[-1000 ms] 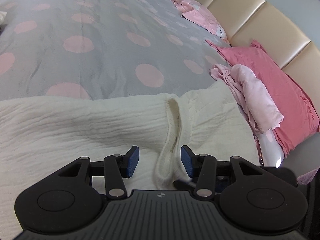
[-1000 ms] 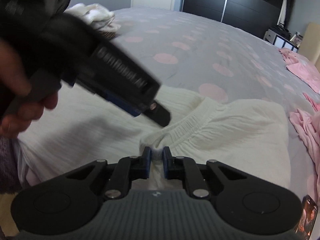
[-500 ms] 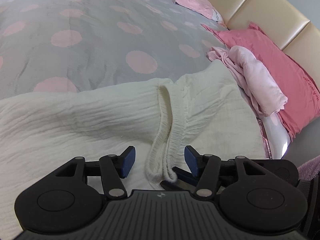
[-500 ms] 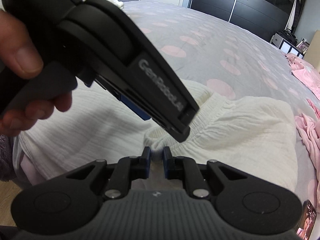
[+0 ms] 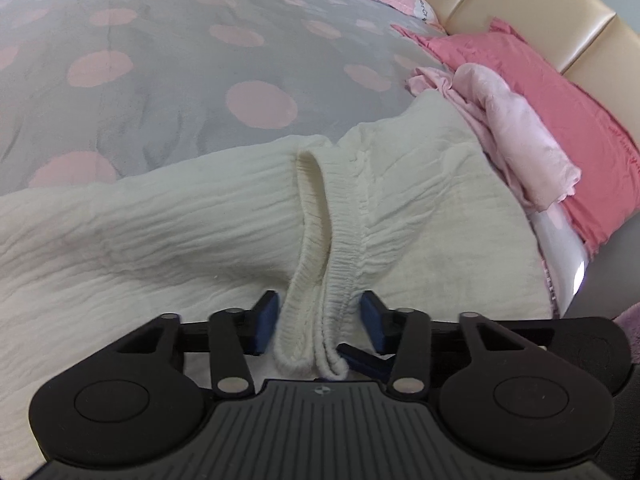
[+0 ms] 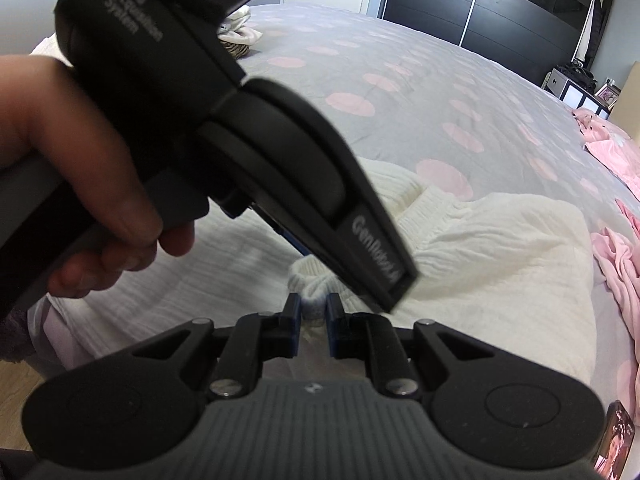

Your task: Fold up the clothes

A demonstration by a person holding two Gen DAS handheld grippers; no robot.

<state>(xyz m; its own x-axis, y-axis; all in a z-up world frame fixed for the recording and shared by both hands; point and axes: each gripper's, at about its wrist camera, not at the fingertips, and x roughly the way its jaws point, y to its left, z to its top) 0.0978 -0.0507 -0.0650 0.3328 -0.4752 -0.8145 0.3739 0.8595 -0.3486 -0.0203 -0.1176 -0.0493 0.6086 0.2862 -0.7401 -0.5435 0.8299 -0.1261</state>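
Garment (image 5: 168, 248), cream, soft and limp, lay on the bed (image 5: 160, 60); the right claw (image 6: 313, 318) pinched its ribbed waistband (image 5: 320, 264), seemingly the firmest hold, while the left claw (image 5: 318, 320), just narrowed, straddled it without touching.

Black grippers (image 5: 318, 322), blue-padded jaws

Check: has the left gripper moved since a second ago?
Yes. The left gripper has advanced along the cream waistband toward the pink pillow, its jaws just closing around the band.
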